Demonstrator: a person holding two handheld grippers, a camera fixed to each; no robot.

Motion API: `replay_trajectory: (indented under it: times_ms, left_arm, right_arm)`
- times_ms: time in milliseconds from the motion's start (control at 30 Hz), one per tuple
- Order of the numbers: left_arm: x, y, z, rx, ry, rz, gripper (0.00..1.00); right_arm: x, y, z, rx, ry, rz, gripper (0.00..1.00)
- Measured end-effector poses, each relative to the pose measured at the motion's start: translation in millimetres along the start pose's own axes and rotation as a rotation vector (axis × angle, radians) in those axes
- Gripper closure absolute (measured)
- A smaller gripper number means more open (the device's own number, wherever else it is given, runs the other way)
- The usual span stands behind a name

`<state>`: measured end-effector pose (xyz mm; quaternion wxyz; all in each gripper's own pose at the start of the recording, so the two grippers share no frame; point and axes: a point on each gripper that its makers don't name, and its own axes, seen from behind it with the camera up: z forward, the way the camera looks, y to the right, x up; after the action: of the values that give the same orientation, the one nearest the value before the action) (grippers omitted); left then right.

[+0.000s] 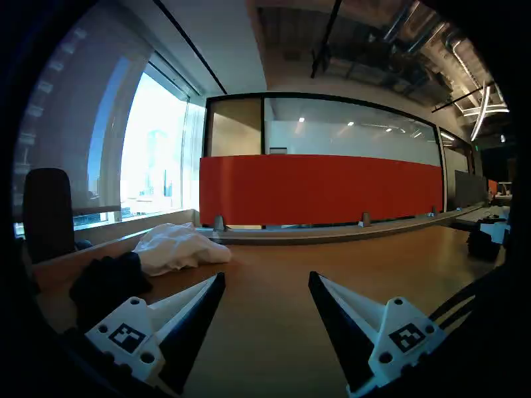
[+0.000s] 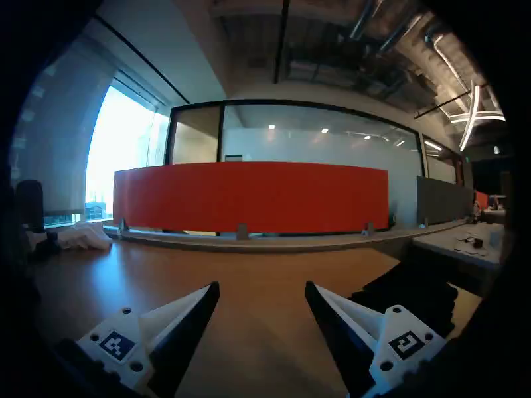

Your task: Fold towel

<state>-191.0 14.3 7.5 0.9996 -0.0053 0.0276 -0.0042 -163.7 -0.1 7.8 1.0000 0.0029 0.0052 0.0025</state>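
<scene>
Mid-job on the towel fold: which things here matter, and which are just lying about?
For the job: crumpled white towel, left gripper (open), right gripper (open), wooden desk.
Lying about: black cloth beside the towel, another black cloth near the right gripper, red partition, dark chair back.

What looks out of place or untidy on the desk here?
The white towel lies crumpled in a heap on the desk, a dark cloth bunched beside it. A second dark cloth lies rumpled in the right gripper view. Nothing looks spilled or damaged.
</scene>
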Motion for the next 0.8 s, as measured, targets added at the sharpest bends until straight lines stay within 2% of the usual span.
replay_trajectory:
  times_ms: [800]
  left_arm:
    - [-0.3, 0.4, -0.5, 0.000, 0.000, 0.000, 0.07]
  right_arm:
    - [1.3, 1.5, -2.8, -0.003, 0.010, 0.005, 0.00]
